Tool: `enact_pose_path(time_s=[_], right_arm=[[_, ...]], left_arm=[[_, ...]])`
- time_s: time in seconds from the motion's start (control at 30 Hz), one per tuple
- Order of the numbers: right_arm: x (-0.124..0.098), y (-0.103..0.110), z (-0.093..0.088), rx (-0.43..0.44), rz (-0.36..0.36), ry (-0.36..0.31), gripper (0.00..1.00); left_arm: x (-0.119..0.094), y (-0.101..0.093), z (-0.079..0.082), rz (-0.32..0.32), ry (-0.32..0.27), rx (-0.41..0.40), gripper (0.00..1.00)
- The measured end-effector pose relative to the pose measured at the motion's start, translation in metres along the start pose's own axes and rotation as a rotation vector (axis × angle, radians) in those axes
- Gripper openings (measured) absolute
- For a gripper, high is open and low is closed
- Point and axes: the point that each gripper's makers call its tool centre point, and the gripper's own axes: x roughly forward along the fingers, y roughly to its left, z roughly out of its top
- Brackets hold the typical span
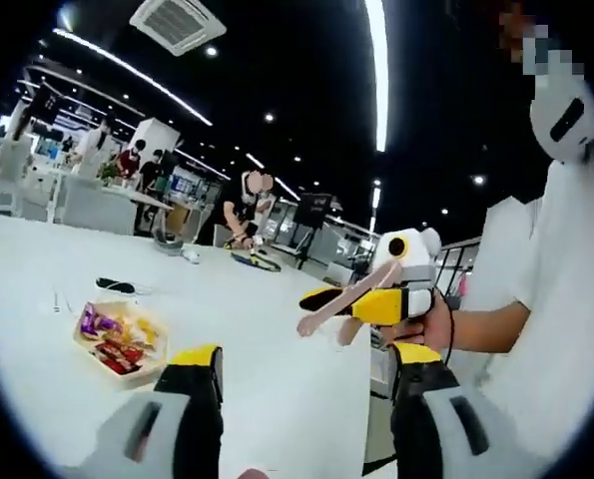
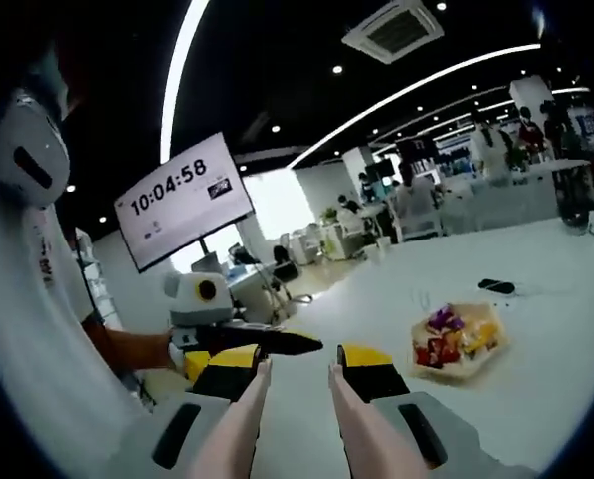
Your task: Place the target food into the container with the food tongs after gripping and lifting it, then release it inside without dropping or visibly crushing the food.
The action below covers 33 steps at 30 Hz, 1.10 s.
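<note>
Tongs (image 2: 297, 424) pinched in your right claw (image 2: 297, 371) hang clear, left claw (image 1: 306, 364) spread empty, so swing toward the food tray (image 2: 458, 344) at two o'clock and descend gently.

White table (image 1: 277, 399) holds a tan basket (image 1: 85, 344) of purple, red and yellow packets (image 1: 117, 339). Each gripper (image 2: 297, 371) has 2 yellow-and-black jaws on a grey-white body. The tongs (image 2: 277, 429) are pale pink. The person's shirt (image 1: 566, 299) is white.
</note>
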Motion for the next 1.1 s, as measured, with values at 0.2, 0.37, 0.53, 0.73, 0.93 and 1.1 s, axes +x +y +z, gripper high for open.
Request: enact_pose_path(time_s=[0.2,0.37,0.53,0.73,0.93,1.1], right_arm=[[0.009,0.005,0.004,0.030,0.035,-0.026,0.30],[0.019,0.011,-0.004,0.049,0.077,-0.013,0.30],[0.024,0.014,-0.007,0.109,0.118,-0.032,0.30],[0.027,0.017,-0.008,0.191,0.160,-0.068,0.30],[0.033,0.016,-0.016,0.242,0.168,-0.083,0.30],[0.035,0.017,-0.016,0.294,0.180,-0.112,0.29]], left_arm=[[-0.007,-0.004,0.010,-0.051,-0.072,-0.072,0.35],[-0.005,-0.002,0.004,-0.085,-0.080,-0.145,0.30],[-0.008,-0.003,0.004,-0.119,-0.108,-0.231,0.22],[-0.011,-0.009,0.003,-0.172,-0.145,-0.355,0.17],[-0.012,-0.021,-0.003,-0.265,-0.119,-0.474,0.03],[-0.013,-0.021,-0.003,-0.284,-0.126,-0.491,0.02]])
